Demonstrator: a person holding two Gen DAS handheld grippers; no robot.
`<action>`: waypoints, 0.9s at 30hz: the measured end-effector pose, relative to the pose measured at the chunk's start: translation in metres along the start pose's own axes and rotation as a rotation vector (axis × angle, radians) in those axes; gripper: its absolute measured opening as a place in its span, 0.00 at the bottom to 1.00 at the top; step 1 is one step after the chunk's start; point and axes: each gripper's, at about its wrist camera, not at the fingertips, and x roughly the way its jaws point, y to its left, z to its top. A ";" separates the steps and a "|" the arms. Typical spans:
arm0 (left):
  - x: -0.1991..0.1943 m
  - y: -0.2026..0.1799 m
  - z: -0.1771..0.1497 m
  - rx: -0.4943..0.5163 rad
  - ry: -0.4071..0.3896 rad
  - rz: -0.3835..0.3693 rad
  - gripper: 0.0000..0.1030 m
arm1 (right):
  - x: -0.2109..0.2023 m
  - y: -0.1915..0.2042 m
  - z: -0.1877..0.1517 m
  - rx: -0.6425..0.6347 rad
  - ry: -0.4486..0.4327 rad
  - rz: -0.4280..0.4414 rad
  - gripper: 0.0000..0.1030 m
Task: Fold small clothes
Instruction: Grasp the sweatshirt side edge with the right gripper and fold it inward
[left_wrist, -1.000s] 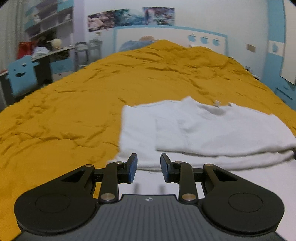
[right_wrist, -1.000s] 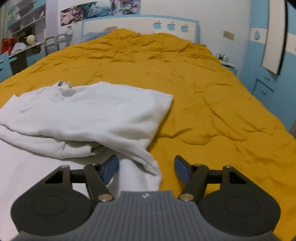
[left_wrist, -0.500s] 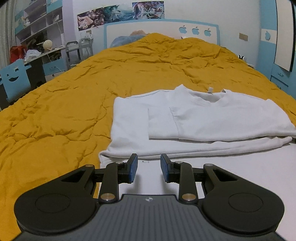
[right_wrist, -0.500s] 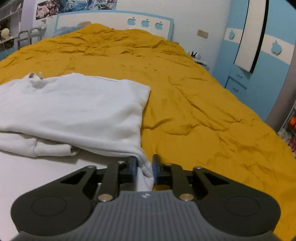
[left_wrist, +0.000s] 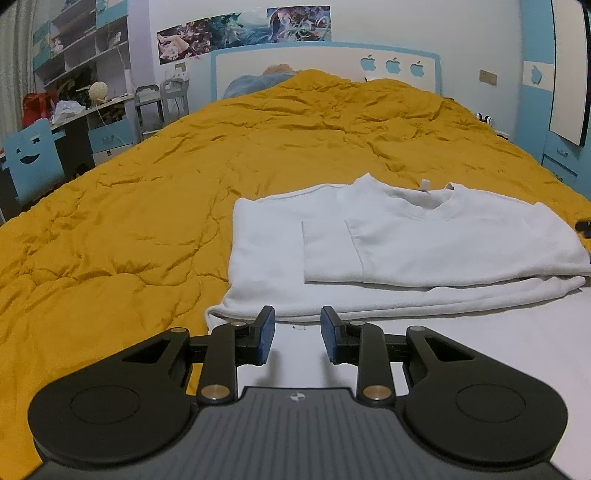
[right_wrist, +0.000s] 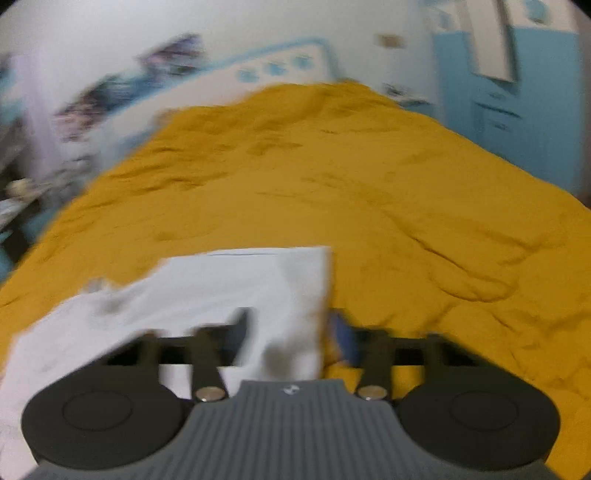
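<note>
Left gripper (left_wrist: 293, 334), jaws apart and empty, hovers at the near hem of a part-folded white top (left_wrist: 406, 243) on the orange quilt (left_wrist: 147, 206); right gripper (right_wrist: 291, 332) blurred, apparently spread; gripping the hem likely comes next

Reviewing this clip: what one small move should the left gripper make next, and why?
Probably ease the left gripper forward and slightly left, then close on the near hem corner of the white shirt. Its jaws stand open just short of that hem and hold nothing, while the blurred right gripper has the shirt's other edge between its parted jaws.
</note>
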 end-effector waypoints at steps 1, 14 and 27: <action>0.001 0.000 0.000 -0.001 0.004 0.000 0.34 | 0.012 0.002 0.000 0.019 0.008 -0.042 0.00; 0.000 0.007 0.000 -0.009 -0.009 0.008 0.34 | 0.022 0.035 -0.018 -0.062 -0.052 -0.024 0.00; 0.010 0.026 -0.004 -0.061 0.038 0.011 0.34 | 0.077 0.098 -0.024 -0.383 0.072 -0.094 0.00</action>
